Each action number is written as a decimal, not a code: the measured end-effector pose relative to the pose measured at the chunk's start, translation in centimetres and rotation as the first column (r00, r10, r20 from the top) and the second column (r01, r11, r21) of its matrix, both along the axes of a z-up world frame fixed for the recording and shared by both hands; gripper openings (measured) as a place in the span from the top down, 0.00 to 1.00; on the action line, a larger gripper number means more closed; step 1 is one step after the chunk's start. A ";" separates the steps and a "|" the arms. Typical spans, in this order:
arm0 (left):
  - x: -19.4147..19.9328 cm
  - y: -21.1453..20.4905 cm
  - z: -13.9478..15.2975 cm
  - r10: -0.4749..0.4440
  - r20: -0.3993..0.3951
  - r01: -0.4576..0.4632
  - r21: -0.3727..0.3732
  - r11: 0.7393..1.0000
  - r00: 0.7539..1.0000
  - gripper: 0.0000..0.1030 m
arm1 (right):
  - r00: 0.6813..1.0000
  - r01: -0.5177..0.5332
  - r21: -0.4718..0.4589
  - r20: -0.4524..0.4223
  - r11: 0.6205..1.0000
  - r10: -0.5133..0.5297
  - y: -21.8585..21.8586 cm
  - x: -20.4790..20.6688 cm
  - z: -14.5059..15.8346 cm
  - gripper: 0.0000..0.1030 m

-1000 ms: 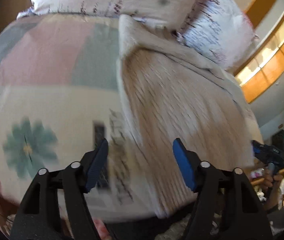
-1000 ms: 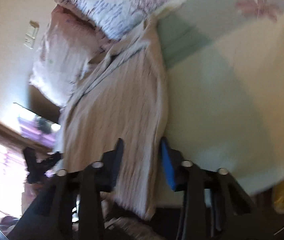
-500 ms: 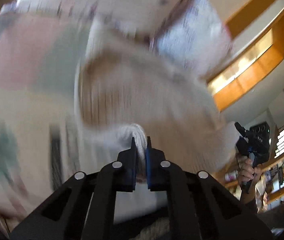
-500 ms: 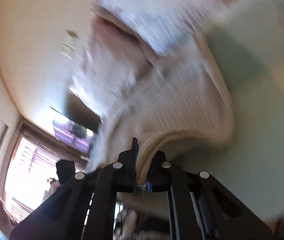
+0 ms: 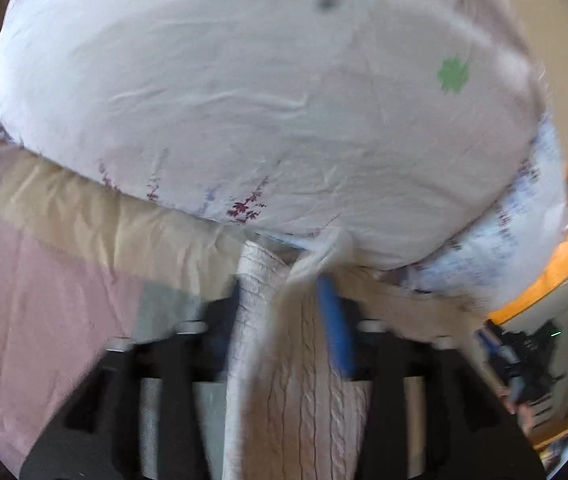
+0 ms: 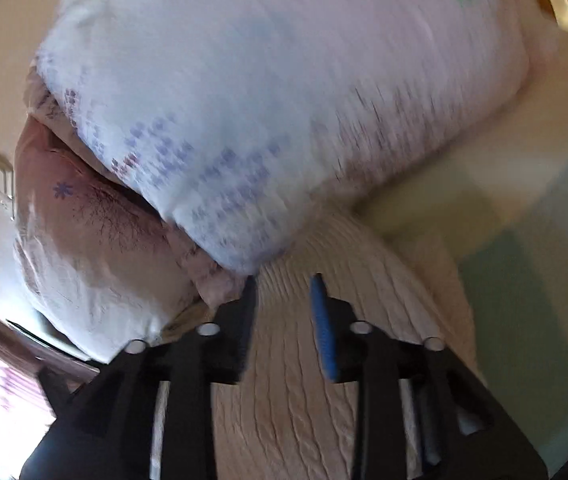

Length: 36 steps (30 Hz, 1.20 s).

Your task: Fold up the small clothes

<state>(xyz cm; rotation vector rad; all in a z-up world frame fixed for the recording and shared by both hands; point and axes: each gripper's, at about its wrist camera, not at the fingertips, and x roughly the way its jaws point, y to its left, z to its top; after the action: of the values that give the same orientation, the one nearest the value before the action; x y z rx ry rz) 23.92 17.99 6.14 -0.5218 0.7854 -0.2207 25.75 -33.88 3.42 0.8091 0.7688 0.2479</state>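
A cream cable-knit garment (image 5: 295, 380) lies on the bed, folded over on itself, its far edge against the pillows. My left gripper (image 5: 280, 312) is open, its jaws apart with the knit lying between them. In the right wrist view the same knit (image 6: 295, 408) spreads under my right gripper (image 6: 284, 300), which is open with its jaws apart over the fabric near the pillow corner. The other gripper shows small at the right edge of the left wrist view (image 5: 523, 360).
A large white floral pillow (image 5: 264, 100) fills the view just ahead. A blue-patterned pillow (image 6: 264, 100) lies on a pink one (image 6: 96, 232). The pastel patchwork bedspread (image 5: 44, 280) lies to the left; it also shows in the right wrist view (image 6: 523, 280).
Both grippers were shut on the knit's near edge and carried it forward to the pillows. Both have now opened and let the fabric go.
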 end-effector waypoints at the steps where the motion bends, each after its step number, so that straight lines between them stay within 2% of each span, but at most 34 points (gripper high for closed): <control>1: -0.7 0.4 0.0 -0.004 0.018 0.004 0.002 1.000 1.000 0.36 | 0.999 0.014 -0.030 0.038 0.999 -0.013 -0.2 -0.9 0.5 0.17; 2: -1.3 0.8 -0.2 -0.025 0.016 0.026 -0.003 1.000 1.000 0.35 | 0.995 0.036 -0.079 0.093 0.996 -0.028 -0.5 -2.1 1.2 0.12; 3: -1.7 1.0 -0.6 -0.044 -0.004 0.044 -0.021 0.999 0.999 0.35 | 0.993 0.034 -0.097 0.113 0.995 -0.023 -0.6 -2.7 1.4 0.12; 6: -1.5 1.1 -3.1 -0.097 -0.106 0.086 -0.101 0.991 0.990 0.35 | 0.995 0.004 -0.064 0.103 0.998 0.002 -1.5 -3.6 1.2 0.12; 8: -1.1 0.2 -4.8 -0.116 -0.147 0.098 -0.124 0.987 0.982 0.35 | 0.996 -0.007 -0.047 0.084 0.999 0.011 -1.7 -3.9 0.4 0.12; 10: -0.9 -0.9 -6.2 -0.122 -0.163 0.097 -0.156 0.983 0.979 0.43 | 0.998 -0.010 -0.045 0.063 0.999 0.013 -1.9 -4.4 -0.4 0.12; 11: -1.0 -1.1 -6.2 -0.110 -0.147 0.087 -0.155 0.984 0.983 0.54 | 0.998 -0.013 -0.041 0.055 0.999 0.015 -2.1 -4.6 -0.6 0.12; 12: -0.7 -1.5 -6.7 -0.124 -0.170 0.091 -0.189 0.978 0.978 0.77 | 0.998 -0.017 -0.037 0.052 0.999 0.019 -2.3 -4.8 -0.8 0.12; 14: -0.9 -1.2 -7.1 -0.091 -0.190 0.034 -0.286 0.958 0.977 0.81 | 0.998 -0.021 -0.030 0.051 0.999 0.023 -3.0 -5.7 -1.2 0.12; 16: -1.1 -1.8 -5.7 -0.109 -0.142 0.053 -0.348 0.936 0.984 0.83 | 0.998 -0.018 -0.034 0.064 0.999 0.020 -4.0 -6.7 -1.2 0.12; 19: -1.2 -6.3 -0.9 -0.196 0.006 0.182 -0.402 0.897 0.981 0.84 | 0.994 0.016 -0.073 0.106 0.997 -0.009 -5.9 -8.3 0.1 0.12; 21: -0.3 -12.2 2.1 -0.288 0.103 0.303 -0.437 0.847 0.952 0.84 | 0.990 0.052 -0.104 0.137 0.993 -0.038 -6.9 -8.8 1.1 0.12; 22: 0.2 -14.1 2.5 -0.317 0.121 0.336 -0.451 0.827 0.941 0.83 | 0.988 0.070 -0.105 0.148 0.992 -0.054 -7.4 -9.0 1.5 0.12; 23: 1.1 -17.9 2.7 -0.379 0.145 0.400 -0.477 0.783 0.914 0.82 | 0.986 0.082 -0.096 0.153 0.992 -0.067 -7.9 -9.1 1.6 0.12; 24: 1.9 -20.8 2.5 -0.427 0.153 0.443 -0.497 0.746 0.891 0.76 | 0.985 0.097 -0.085 0.153 0.992 -0.083 -8.5 -8.9 1.7 0.12; 26: 4.0 -27.7 0.8 -0.570 0.145 0.539 -0.572 0.618 0.808 0.74 | 0.986 0.118 -0.092 0.132 0.989 -0.106 -9.2 -8.3 1.4 0.12; 27: 4.4 -29.4 0.1 -0.600 0.135 0.543 -0.611 0.576 0.789 0.74 | 0.988 0.124 -0.102 0.107 0.987 -0.113 -9.6 -7.9 1.2 0.12; 28: 4.4 -30.2 -0.2 -0.607 0.128 0.538 -0.629 0.562 0.784 0.73 | 0.990 0.118 -0.102 0.089 0.988 -0.109 -10.0 -7.7 1.0 0.13; 29: 3.9 -30.2 0.0 -0.609 0.146 0.553 -0.617 0.559 0.779 0.61 | 0.993 0.097 -0.090 0.072 0.991 -0.090 -10.2 -7.5 0.9 0.13; 30: 3.4 -29.4 0.5 -0.598 0.166 0.565 -0.588 0.578 0.784 0.44 | 0.995 0.076 -0.083 0.070 0.994 -0.071 -10.3 -7.4 1.0 0.13; 31: 2.7 -27.6 1.2 -0.552 0.176 0.554 -0.517 0.653 0.815 0.37 | 0.996 0.058 -0.081 0.071 0.995 -0.052 -10.2 -7.3 1.0 0.13; 32: 2.4 -26.5 1.6 -0.516 0.176 0.534 -0.458 0.710 0.838 0.29 | 0.998 0.023 -0.081 0.068 0.996 -0.017 -9.9 -7.0 1.1 0.16; 33: 2.2 -25.6 1.8 -0.486 0.168 0.510 -0.392 0.765 0.858 0.27 | 0.998 -0.005 -0.080 0.060 0.997 0.010 -9.5 -6.5 1.0 0.18; 35: 1.7 -23.3 1.3 -0.437 0.101 0.448 -0.237 0.862 0.894 0.27 | 0.997 -0.069 -0.072 0.028 0.995 0.072 -8.1 -4.8 0.6 0.33; 36: 1.8 -22.7 0.9 -0.425 0.072 0.430 -0.206 0.879 0.902 0.27 | 0.996 -0.092 -0.079 0.011 0.993 0.093 -7.4 -4.1 0.3 0.36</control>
<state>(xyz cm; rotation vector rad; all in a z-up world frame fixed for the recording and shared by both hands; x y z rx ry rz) 25.68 -4.75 7.00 -0.5443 0.8521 -0.7310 21.64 -41.27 3.76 0.6978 0.7990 0.3046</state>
